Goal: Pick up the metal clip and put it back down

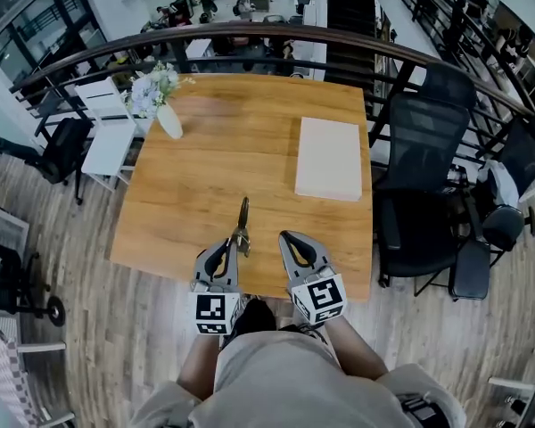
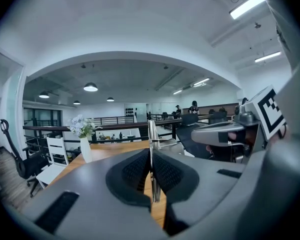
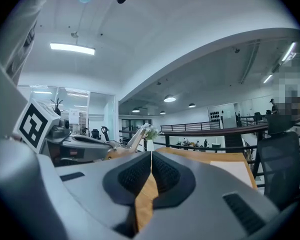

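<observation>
The metal clip is a thin silvery piece that sticks out forward from my left gripper, which is shut on it just above the near edge of the wooden table. In the left gripper view the clip stands upright between the closed pads of that gripper. My right gripper hovers close beside it on the right, shut with nothing in it. Seen from the right gripper, the clip pokes from the left gripper.
A flat white board lies on the table's right half. A white vase of flowers stands at the far left corner. Black office chairs crowd the table's right side, and a curved railing runs behind.
</observation>
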`<state>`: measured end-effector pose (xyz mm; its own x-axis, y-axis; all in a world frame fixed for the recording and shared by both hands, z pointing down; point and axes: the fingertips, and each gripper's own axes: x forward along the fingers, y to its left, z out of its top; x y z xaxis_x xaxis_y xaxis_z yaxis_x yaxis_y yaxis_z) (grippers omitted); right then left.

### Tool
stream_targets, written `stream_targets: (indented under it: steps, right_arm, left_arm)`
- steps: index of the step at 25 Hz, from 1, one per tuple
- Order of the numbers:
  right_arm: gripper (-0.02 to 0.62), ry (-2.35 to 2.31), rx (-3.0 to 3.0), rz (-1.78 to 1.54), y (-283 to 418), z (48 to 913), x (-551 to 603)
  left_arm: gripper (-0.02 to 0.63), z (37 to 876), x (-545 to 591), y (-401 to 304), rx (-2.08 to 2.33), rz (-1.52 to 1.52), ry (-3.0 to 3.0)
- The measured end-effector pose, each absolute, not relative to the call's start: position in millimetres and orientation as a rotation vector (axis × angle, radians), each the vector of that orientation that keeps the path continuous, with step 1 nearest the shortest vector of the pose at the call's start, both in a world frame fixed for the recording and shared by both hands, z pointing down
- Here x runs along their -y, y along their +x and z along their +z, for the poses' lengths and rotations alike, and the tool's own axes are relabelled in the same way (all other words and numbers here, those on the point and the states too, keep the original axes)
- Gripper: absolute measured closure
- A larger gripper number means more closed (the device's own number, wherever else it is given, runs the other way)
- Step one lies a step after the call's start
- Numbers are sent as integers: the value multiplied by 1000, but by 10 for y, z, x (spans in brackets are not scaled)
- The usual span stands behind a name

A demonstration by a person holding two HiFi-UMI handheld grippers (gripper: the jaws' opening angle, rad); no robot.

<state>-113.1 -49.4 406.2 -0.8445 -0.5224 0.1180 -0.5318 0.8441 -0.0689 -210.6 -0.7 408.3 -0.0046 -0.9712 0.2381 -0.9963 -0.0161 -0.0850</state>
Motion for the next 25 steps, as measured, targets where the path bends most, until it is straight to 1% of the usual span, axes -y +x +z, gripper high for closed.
stream_targets:
  steps: [8, 20, 25]
  right_arm:
    - [569, 759, 2887, 107, -1667, 4206, 492]
    - [569, 719, 2810, 161, -2246, 4531, 705]
    - [569, 709, 2782, 192, -2484, 4670, 774]
  left_arm:
    - [581, 4220, -58, -2629, 2152, 419, 2088]
    - [581, 4487, 158, -3307, 2078, 957, 2162]
    - [581, 4591, 292, -3524, 2019, 1067, 2185]
